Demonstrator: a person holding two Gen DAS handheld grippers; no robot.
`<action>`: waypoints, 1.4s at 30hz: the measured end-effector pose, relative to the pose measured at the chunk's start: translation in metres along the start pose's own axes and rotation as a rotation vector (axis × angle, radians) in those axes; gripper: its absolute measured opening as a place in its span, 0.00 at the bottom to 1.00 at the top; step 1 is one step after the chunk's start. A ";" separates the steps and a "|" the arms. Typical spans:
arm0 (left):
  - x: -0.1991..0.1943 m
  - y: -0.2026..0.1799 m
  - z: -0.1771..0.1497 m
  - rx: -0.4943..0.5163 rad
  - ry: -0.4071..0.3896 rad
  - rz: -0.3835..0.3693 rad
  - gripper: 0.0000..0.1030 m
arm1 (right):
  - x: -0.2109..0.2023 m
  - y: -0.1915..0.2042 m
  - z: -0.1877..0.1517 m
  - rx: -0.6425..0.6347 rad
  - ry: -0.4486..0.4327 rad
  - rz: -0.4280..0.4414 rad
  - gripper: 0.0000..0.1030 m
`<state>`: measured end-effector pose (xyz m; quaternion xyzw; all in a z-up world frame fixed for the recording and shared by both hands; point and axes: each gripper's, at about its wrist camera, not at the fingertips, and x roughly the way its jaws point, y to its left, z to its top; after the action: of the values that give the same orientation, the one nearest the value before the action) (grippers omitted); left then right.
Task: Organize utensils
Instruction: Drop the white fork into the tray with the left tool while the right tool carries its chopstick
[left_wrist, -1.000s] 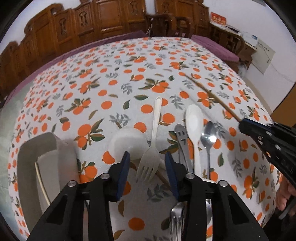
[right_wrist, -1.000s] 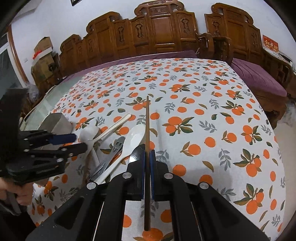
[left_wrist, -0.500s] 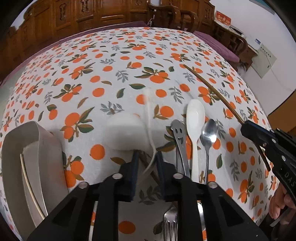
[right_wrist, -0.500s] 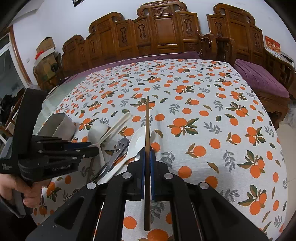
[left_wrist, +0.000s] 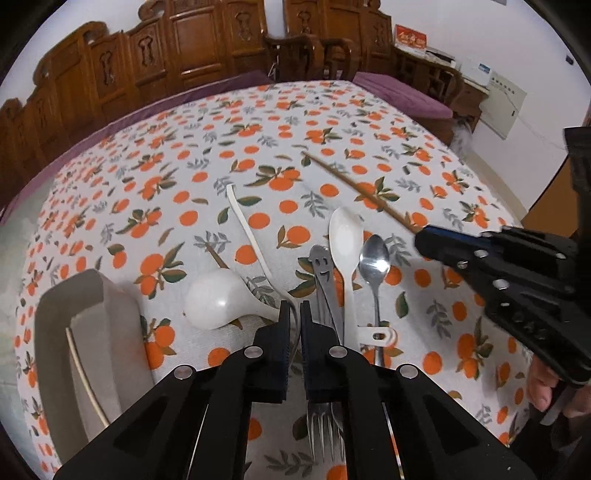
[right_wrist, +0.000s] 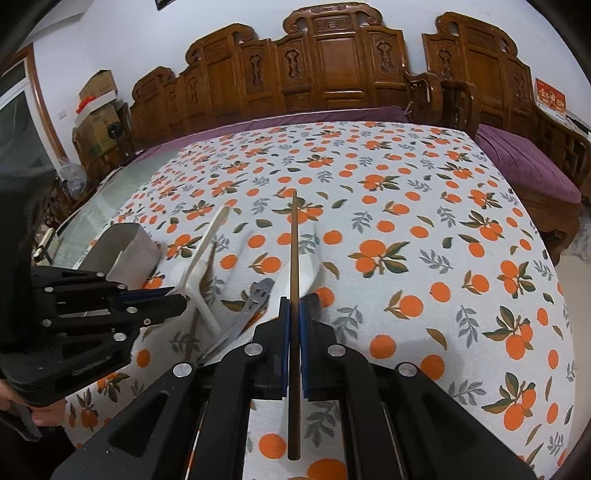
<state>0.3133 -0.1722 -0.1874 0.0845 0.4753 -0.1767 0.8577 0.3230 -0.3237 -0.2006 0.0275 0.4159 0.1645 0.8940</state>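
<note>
One white plastic fork (left_wrist: 251, 236) pinched at its head in left gripper (left_wrist: 294, 314), handle pointing far. One brown chopstick (right_wrist: 294, 295) clamped in right gripper (right_wrist: 294, 310). Just right: one white spoon (left_wrist: 345, 236), one steel spoon (left_wrist: 375, 258). Left: one grey holder (left_wrist: 74, 332).

On the desk (left_wrist: 369, 122) the utensils lay in a row: the ladle (left_wrist: 218, 301) leftmost, then the fork (left_wrist: 247, 232), the smiley-handled utensil (left_wrist: 320, 264), the plastic spoon (left_wrist: 345, 236) and the metal spoon (left_wrist: 375, 258) rightmost. Left of the ladle stood the holder (left_wrist: 85, 295), a thin stick (left_wrist: 83, 373) lying in it. The chopstick (right_wrist: 294, 280) pointed away over the spoons. Carved chairs (right_wrist: 332, 62) stood behind the desk.
</note>
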 end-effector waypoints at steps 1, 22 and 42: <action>-0.004 0.001 -0.001 0.000 -0.005 0.000 0.04 | 0.000 0.004 0.000 -0.010 -0.001 0.003 0.06; -0.073 0.062 -0.042 -0.059 -0.044 0.070 0.04 | -0.013 0.084 -0.004 -0.167 -0.021 0.102 0.06; -0.061 0.119 -0.083 -0.146 0.042 0.113 0.04 | -0.023 0.145 -0.018 -0.272 -0.023 0.150 0.06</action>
<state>0.2644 -0.0227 -0.1829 0.0522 0.4995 -0.0909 0.8600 0.2561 -0.1955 -0.1680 -0.0612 0.3762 0.2852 0.8794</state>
